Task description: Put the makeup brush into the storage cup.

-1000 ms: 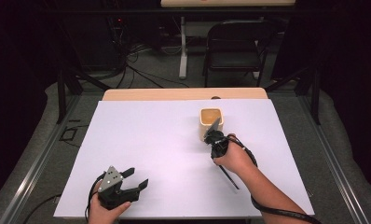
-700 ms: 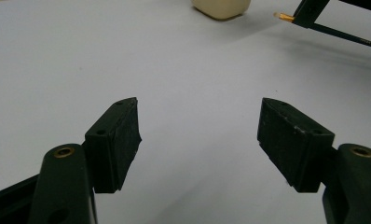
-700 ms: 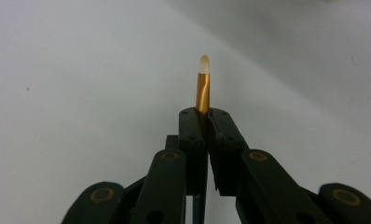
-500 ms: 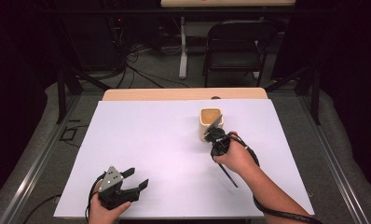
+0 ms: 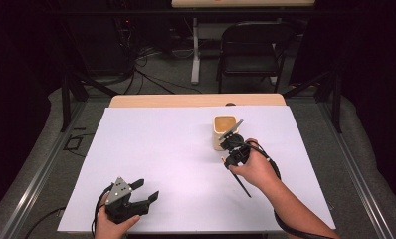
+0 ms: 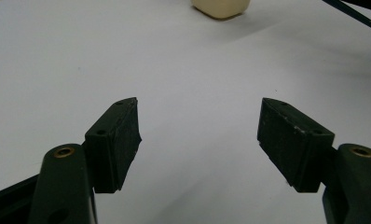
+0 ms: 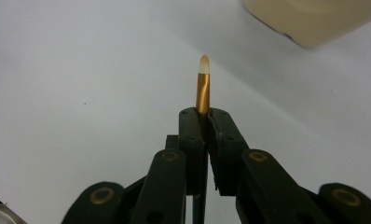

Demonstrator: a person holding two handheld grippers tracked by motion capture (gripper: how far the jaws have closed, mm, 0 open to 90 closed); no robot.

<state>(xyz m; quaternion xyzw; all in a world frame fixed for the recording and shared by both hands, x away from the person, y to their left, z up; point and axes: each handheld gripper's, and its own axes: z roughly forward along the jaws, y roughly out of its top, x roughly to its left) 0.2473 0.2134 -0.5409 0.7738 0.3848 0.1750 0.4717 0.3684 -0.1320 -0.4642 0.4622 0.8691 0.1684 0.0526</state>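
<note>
We are clamping the right gripper (image 7: 203, 116) on a slim brush (image 7: 202, 88) right of centre in the high view, tip near the cream cup (image 5: 223, 130), likely to drop it in. Our left gripper (image 6: 200, 140) is waiting open at lower left.

The white table cover (image 5: 176, 164) is lit brightly and evenly from above, while the room around it stays very dark. Shadows on it are soft and short; the cream cup (image 7: 309, 18) is blurred in the right gripper view, and the brush tip (image 7: 203, 65) there is sharp. The high view is a little grainy, without strong glare.
</note>
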